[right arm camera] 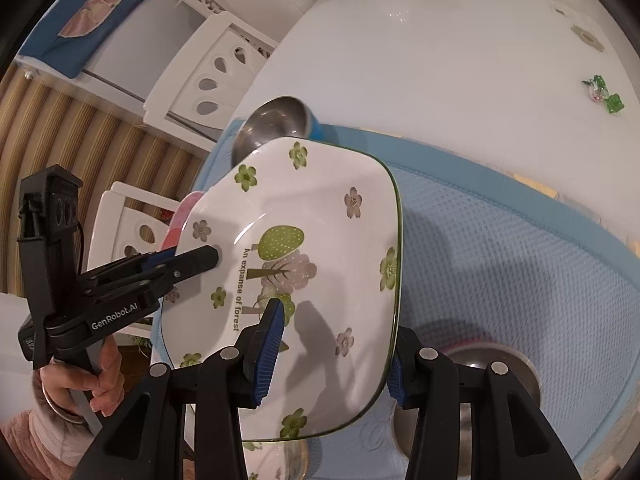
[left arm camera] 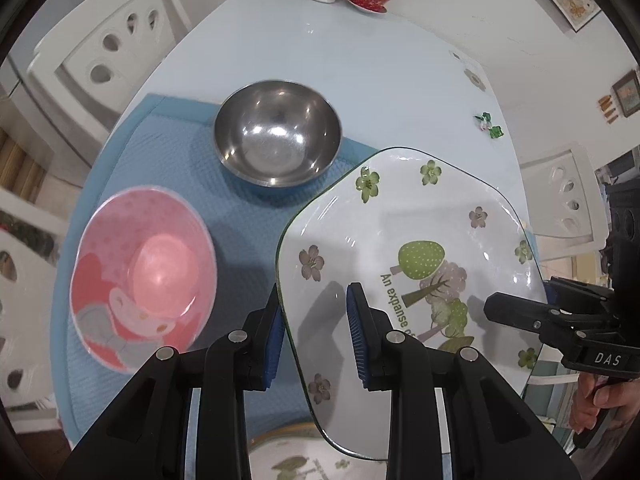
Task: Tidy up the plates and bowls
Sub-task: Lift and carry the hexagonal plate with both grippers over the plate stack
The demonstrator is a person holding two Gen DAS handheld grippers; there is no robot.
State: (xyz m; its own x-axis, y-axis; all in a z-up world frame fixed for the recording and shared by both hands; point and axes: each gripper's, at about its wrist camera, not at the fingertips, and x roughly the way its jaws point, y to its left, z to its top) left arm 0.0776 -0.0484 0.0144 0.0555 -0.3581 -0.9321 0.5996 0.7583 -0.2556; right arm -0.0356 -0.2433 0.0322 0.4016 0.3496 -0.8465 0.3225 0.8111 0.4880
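Above the blue waffle mat point(left arm camera: 168, 160), held aloft by both clamped grippers, left point(left arm camera: 316, 340) and right point(right arm camera: 332, 356): square white flowered plate point(left arm camera: 420, 220), not yet stacked; steel bowl point(left arm camera: 278, 132) at twelve o'clock, pink bowl point(left arm camera: 144, 276) at nine, still unsorted.

The square plate point(left arm camera: 420, 248) is glossy white with a thin dark green rim, printed with green and mauve flowers, dotted green and lilac trees, and dark lettering. The pink bowl point(left arm camera: 144, 276) shows pale dots and a cartoon figure in red and grey; the metal bowl point(left arm camera: 278, 132) is plain silver. The mat point(right arm camera: 500, 248) is waffle-textured light blue on a white tabletop point(left arm camera: 360, 60).
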